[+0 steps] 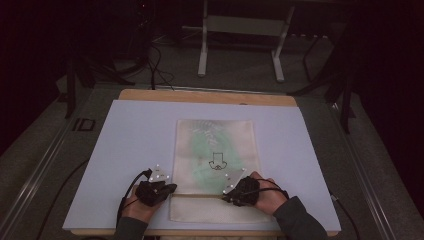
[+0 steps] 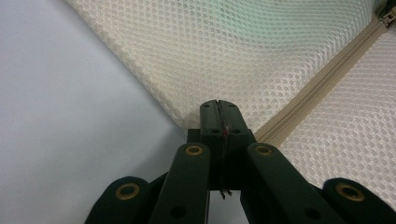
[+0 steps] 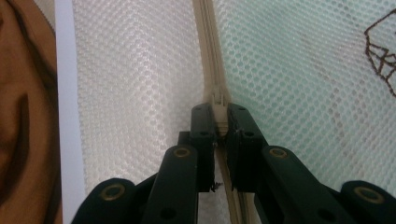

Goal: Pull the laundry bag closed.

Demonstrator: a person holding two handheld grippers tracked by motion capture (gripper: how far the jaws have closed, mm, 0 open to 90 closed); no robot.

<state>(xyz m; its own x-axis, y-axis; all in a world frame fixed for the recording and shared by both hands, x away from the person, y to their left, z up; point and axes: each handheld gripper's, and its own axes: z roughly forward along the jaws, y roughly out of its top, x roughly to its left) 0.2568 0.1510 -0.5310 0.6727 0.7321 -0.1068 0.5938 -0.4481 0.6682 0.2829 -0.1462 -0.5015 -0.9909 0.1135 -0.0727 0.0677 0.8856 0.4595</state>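
One mesh bag (image 1: 215,150) lies on the counter (image 1: 125,150); left gripper (image 2: 218,109) clenches its left edge, right gripper (image 3: 219,114) its zipper pull (image 3: 219,105)

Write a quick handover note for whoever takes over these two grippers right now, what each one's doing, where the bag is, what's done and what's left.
Left gripper: shut on the mesh bag at its edge, by the near end of the zipper.
Right gripper: shut on the zipper pull.
The bag lies flat on the white board, something green inside.
Done: both grips set.
Left: probably run the pull along the zipper while the left gripper steadies the bag; which way is unclear.
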